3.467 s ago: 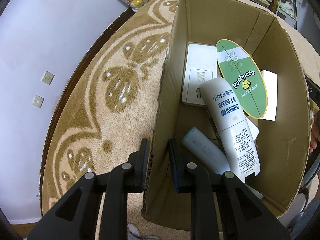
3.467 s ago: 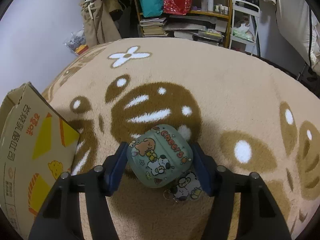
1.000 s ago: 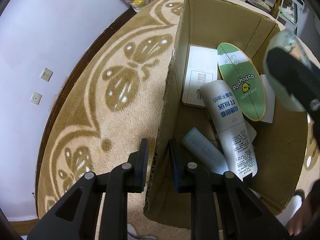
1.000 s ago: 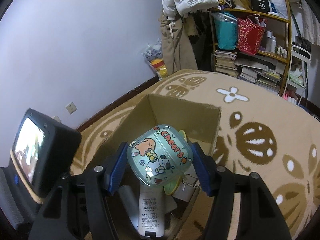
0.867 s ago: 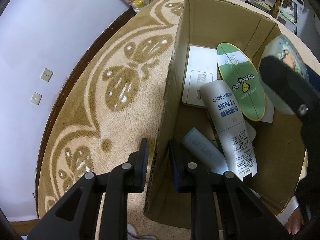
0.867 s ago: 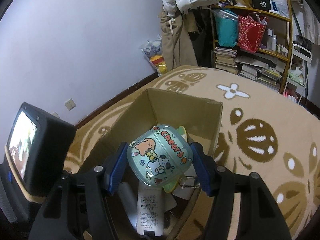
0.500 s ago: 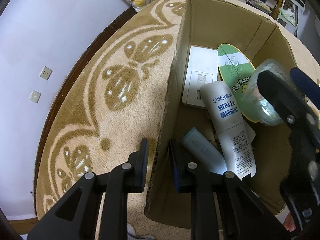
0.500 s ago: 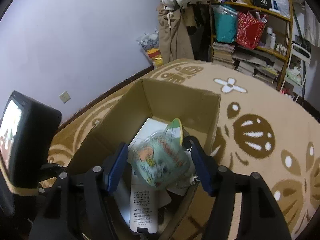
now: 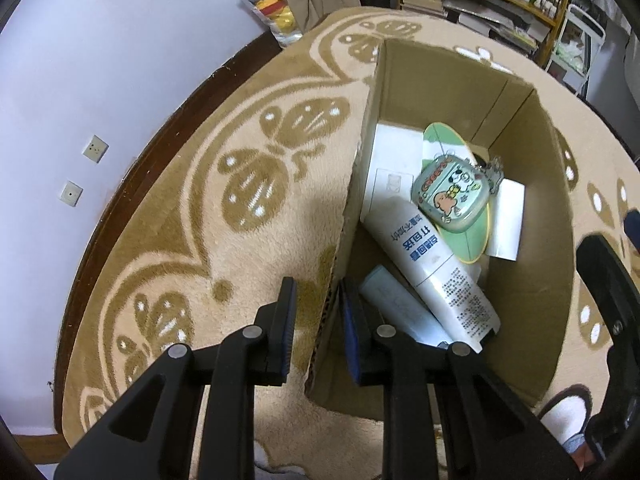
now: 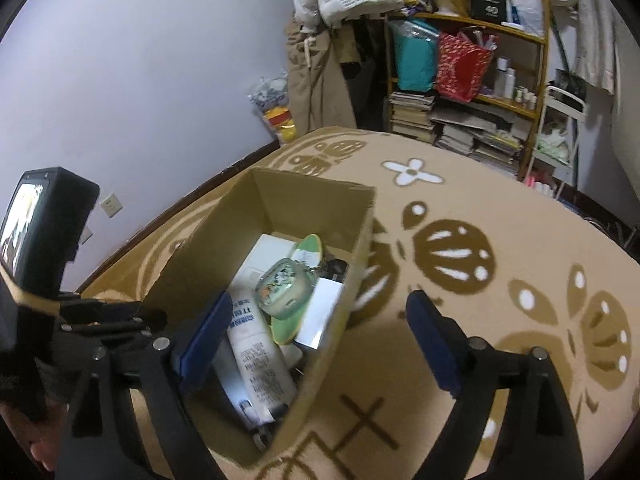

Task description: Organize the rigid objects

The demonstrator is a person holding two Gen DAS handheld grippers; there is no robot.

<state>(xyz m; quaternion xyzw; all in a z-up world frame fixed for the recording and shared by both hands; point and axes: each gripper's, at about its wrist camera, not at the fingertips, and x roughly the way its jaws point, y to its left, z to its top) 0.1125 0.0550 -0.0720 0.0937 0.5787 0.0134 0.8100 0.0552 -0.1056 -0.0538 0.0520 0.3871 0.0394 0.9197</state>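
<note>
A green cartoon-printed case with a keychain lies inside the cardboard box, resting on a green oval card. Beside it lie a white tube and a pale blue tube. My left gripper is shut on the box's left wall near its front corner. In the right wrist view, my right gripper hangs open and empty above the box, with the case below it. One of its black fingers shows at the right edge of the left wrist view.
The box stands on a beige patterned rug. A white flat carton and a white card also lie in the box. A shelf of books and bags and hanging clothes stand behind. A lilac wall runs along the left.
The right gripper opened and let go of the green case, which dropped onto the green card in the box. The right gripper then drew back up. The left gripper kept its hold.
</note>
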